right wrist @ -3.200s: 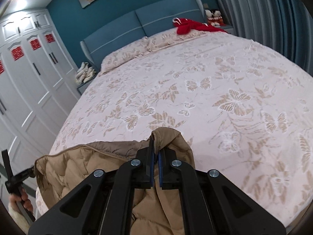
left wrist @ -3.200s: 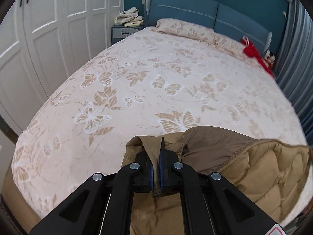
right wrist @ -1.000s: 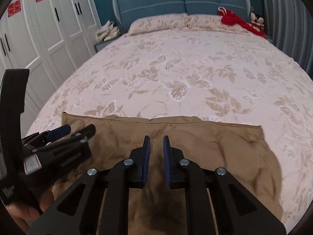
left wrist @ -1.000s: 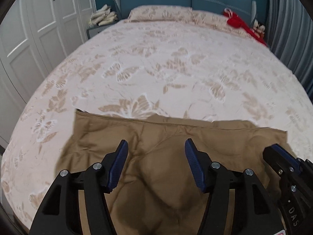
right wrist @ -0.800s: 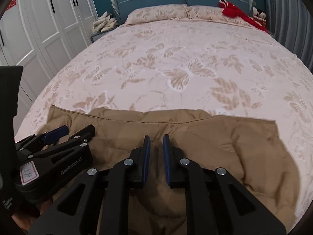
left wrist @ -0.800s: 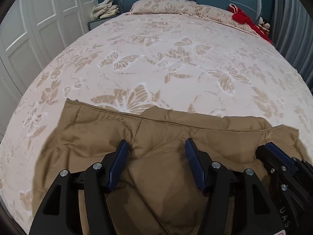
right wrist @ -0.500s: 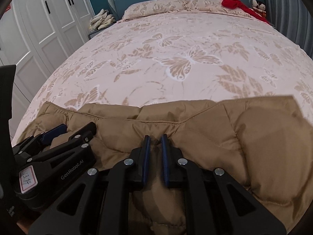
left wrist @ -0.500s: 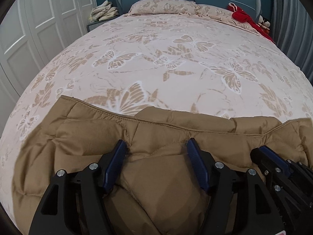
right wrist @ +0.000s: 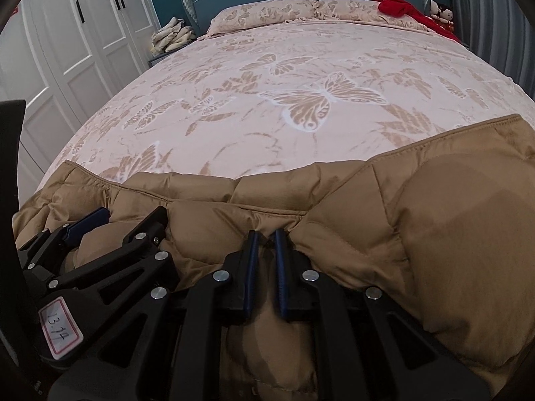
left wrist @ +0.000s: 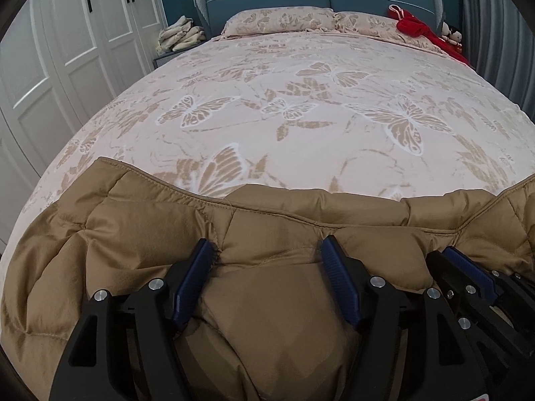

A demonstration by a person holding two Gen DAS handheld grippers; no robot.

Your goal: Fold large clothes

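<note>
A tan quilted down jacket (left wrist: 274,227) lies flat across the near end of the bed; it also shows in the right wrist view (right wrist: 434,207). My left gripper (left wrist: 267,250) is open, its jaws wide apart and pressed down on the jacket's padding. My right gripper (right wrist: 266,237) has its jaws nearly together with a narrow gap, tips resting on a quilted seam; jacket fabric shows between them. The right gripper (left wrist: 468,267) appears at the lower right of the left wrist view, and the left gripper (right wrist: 123,222) at the lower left of the right wrist view.
The bed (left wrist: 301,100) has a pink butterfly-print cover and pillows (left wrist: 277,20) by a blue headboard. A red garment (left wrist: 414,28) lies at the far right. White wardrobe doors (left wrist: 67,50) stand on the left, with a nightstand holding folded cloths (left wrist: 180,33). Grey curtains (right wrist: 495,16) hang right.
Both grippers let go of the jacket they held up earlier; it now lies spread on the bed. Over the last second both moved lower and closer onto it.
</note>
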